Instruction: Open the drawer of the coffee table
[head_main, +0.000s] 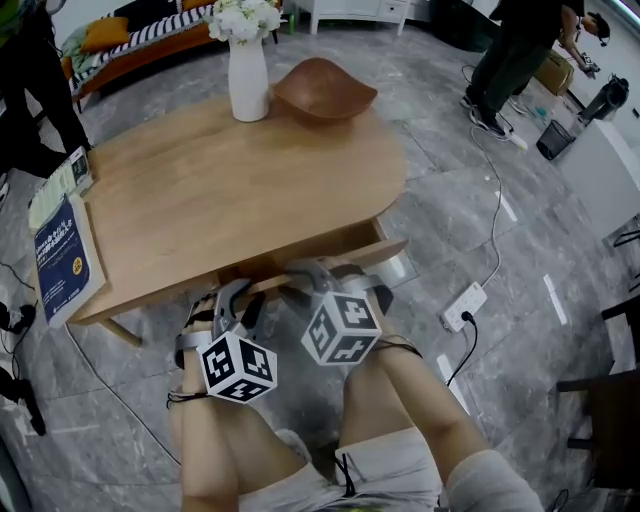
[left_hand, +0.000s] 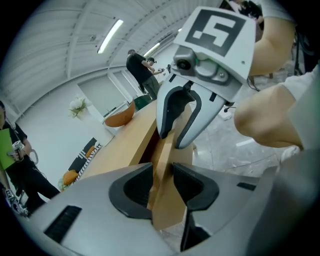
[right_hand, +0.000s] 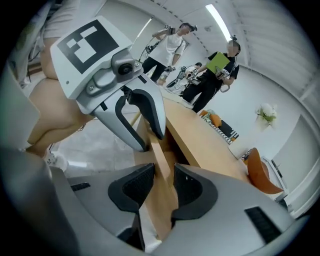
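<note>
The wooden coffee table (head_main: 240, 190) has its drawer front (head_main: 388, 250) standing a little out from the near edge. Both grippers hold the top edge of that panel side by side. In the head view my left gripper (head_main: 238, 298) is on the left and my right gripper (head_main: 318, 277) is just to its right. In the left gripper view the left gripper (left_hand: 162, 187) has its pads on both faces of the drawer front (left_hand: 165, 212), with the right gripper (left_hand: 177, 135) clamped further along. In the right gripper view the right gripper (right_hand: 157, 187) grips the drawer front (right_hand: 161, 212) too, beyond it the left gripper (right_hand: 145, 131).
A white vase (head_main: 248, 75) with flowers and a brown bowl (head_main: 325, 90) stand at the table's far end. A blue book (head_main: 62, 255) lies on its left end. A power strip (head_main: 465, 305) and cable lie on the floor at right. A person (head_main: 510, 60) stands at the far right.
</note>
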